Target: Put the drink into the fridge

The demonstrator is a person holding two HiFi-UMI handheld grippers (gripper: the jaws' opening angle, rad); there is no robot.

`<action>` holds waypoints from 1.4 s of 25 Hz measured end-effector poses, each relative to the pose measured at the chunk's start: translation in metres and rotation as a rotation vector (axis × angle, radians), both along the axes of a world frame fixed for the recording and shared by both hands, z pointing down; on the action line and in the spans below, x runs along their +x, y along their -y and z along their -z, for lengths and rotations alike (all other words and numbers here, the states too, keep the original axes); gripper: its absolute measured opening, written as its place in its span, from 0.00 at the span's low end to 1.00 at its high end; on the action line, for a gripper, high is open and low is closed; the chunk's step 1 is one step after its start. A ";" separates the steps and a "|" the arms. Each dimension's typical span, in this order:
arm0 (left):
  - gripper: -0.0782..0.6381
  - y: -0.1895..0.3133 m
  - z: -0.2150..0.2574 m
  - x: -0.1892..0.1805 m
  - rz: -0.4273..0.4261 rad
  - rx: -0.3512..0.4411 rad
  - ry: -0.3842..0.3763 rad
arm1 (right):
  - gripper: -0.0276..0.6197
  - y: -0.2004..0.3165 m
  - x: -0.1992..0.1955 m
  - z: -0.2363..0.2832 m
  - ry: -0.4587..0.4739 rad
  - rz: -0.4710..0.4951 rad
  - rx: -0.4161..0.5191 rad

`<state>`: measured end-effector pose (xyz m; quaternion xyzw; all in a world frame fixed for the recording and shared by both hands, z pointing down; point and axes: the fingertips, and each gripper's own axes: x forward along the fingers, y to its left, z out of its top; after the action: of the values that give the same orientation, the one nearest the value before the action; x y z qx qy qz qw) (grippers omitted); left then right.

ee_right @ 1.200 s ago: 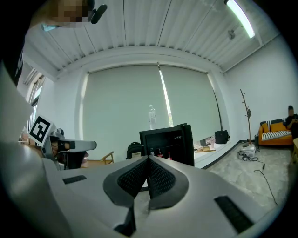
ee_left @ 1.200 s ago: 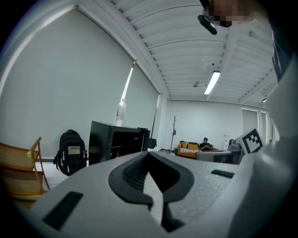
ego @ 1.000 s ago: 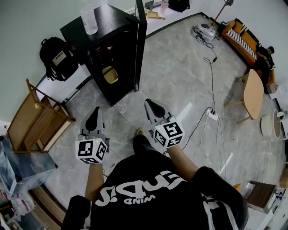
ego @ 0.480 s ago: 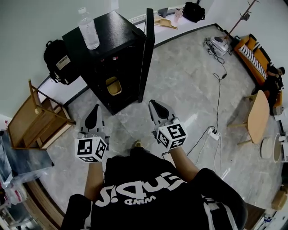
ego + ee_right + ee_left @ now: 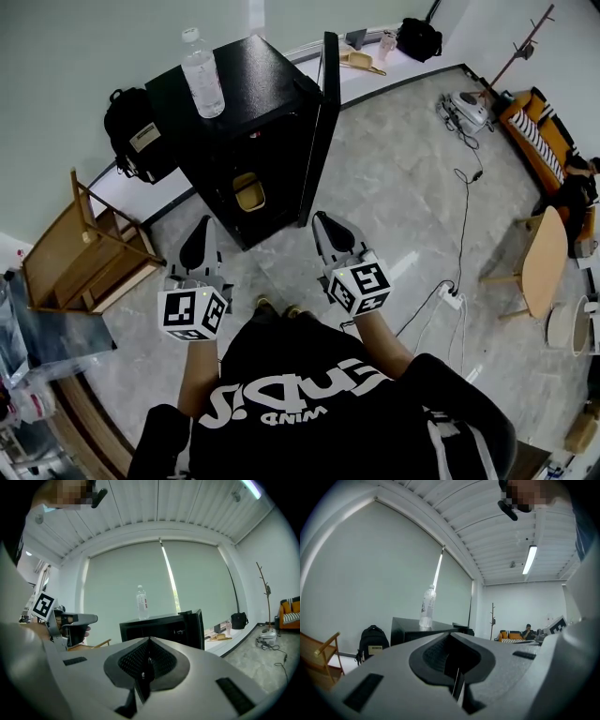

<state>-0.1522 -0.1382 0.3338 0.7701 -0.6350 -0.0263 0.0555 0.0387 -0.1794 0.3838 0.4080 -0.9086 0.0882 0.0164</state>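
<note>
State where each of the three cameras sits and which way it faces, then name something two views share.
Head view: on the person's head, looking steeply down at the open black fridge; shows torso, forearms, left gripper, right gripper.
Left gripper view: on the left gripper, looking along its shut jaws toward the fridge; right gripper's cube at right.
Right gripper view: on the right gripper, facing the fridge along its shut jaws; left gripper at left.
Shared: all show the bottle standing on the fridge.

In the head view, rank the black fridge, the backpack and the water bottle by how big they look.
Largest: black fridge.
Then: backpack.
Smallest: water bottle, even though it stands higher, nearer the camera.
</note>
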 end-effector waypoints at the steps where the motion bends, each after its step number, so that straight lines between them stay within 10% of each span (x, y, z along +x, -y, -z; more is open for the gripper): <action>1: 0.12 0.001 0.002 -0.002 -0.003 0.005 0.002 | 0.07 0.001 -0.003 0.001 0.002 -0.001 0.001; 7: 0.15 0.009 0.014 -0.014 -0.014 0.041 0.007 | 0.07 0.011 -0.019 0.006 0.022 -0.005 0.015; 23: 0.71 0.031 0.013 -0.031 -0.031 0.041 0.006 | 0.07 0.028 -0.040 -0.004 0.010 0.013 0.004; 35: 0.72 0.087 0.027 -0.049 -0.067 0.045 0.054 | 0.07 0.026 -0.049 -0.007 0.015 0.030 -0.006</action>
<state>-0.2016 -0.2256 0.3071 0.7923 -0.6094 -0.0180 0.0216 -0.0100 -0.2054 0.3910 0.3935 -0.9145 0.0937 0.0122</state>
